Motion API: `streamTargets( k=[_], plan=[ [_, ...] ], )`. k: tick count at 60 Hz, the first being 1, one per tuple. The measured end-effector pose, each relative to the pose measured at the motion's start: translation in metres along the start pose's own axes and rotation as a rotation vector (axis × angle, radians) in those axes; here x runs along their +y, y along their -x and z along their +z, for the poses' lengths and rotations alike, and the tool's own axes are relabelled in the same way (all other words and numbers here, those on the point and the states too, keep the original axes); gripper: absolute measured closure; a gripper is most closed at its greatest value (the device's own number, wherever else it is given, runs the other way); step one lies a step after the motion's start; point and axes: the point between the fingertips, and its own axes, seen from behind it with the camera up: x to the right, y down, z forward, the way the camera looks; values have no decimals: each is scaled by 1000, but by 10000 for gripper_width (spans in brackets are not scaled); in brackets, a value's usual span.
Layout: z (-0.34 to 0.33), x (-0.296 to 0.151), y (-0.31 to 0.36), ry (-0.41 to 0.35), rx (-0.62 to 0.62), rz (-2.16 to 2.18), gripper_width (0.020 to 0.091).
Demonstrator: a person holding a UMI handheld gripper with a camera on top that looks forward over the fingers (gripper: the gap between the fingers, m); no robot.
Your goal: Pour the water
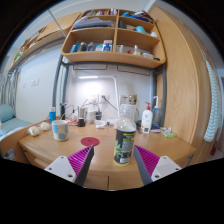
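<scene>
A clear plastic bottle [124,140] with a dark green-and-white label and a light cap stands upright on the wooden desk [105,170], just ahead of my fingers and slightly right of their midline. My gripper [110,163] is open, its magenta pads [79,160] spread wide on either side with nothing between them. A red round coaster or lid [90,142] lies on the desk to the left of the bottle. Further left stands a glass cup [61,129].
Along the desk's back stand a white bottle with a red cap [147,118], a jar [127,110], a tall pump bottle [156,112] and small items. A wooden shelf [108,42] with containers hangs above. A wooden panel [185,80] rises at right.
</scene>
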Motion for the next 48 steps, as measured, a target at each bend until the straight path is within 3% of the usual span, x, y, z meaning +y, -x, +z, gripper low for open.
streamTargets(
  k=[11,17,25,30,38,48],
  plan=[
    [52,3,-30,17,13,30,296],
    [73,-3,-34,11,1,54,342],
    [89,-12,-34,-11,-19,61,481],
    [95,-16,-36,-34,-15,38,650],
    [98,-18,-31,-64,-24,4,687],
    [100,-23,-25,-103,-20,-49,820]
  ],
)
